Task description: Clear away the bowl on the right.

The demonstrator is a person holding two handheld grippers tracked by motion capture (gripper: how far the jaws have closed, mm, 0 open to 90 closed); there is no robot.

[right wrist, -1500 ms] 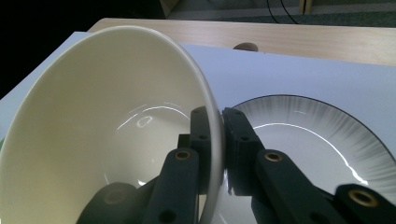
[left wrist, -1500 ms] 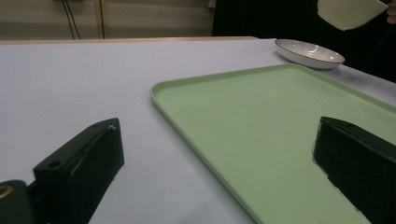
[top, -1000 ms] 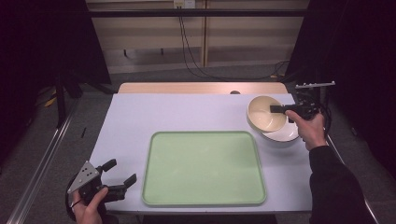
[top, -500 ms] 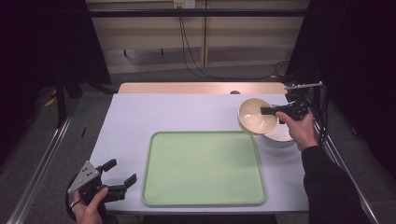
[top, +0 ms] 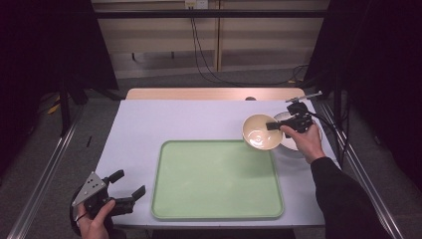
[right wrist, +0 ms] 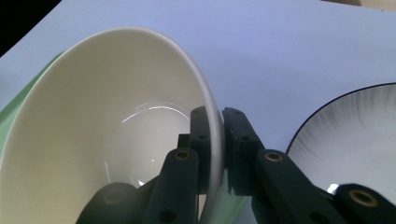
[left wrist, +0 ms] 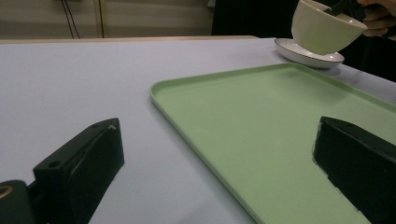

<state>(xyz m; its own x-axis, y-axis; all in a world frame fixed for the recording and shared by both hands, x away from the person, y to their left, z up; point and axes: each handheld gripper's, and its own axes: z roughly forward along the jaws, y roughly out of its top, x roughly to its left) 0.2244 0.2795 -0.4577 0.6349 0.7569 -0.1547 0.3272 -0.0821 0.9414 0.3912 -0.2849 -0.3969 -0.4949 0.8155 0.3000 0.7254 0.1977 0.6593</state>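
A cream bowl (top: 260,131) hangs tilted in the air over the far right corner of the green tray (top: 214,180). My right gripper (top: 271,126) is shut on its rim (right wrist: 212,116), one jaw inside the bowl and one outside. The bowl (left wrist: 323,25) is also in the left gripper view at the top right, above a white plate (left wrist: 306,53). That plate (top: 294,145) lies on the table just right of the bowl, partly behind the hand. My left gripper (top: 124,185) rests open at the table's near left corner, nothing between its jaws.
The table (top: 179,122) has a lilac top with a wooden strip along its far edge. Metal rails run along both sides of the table. Cables hang on the wall behind.
My right gripper has carried the bowl leftward and lower, off the white plate to the tray's far right corner. The left gripper has stayed where it was.
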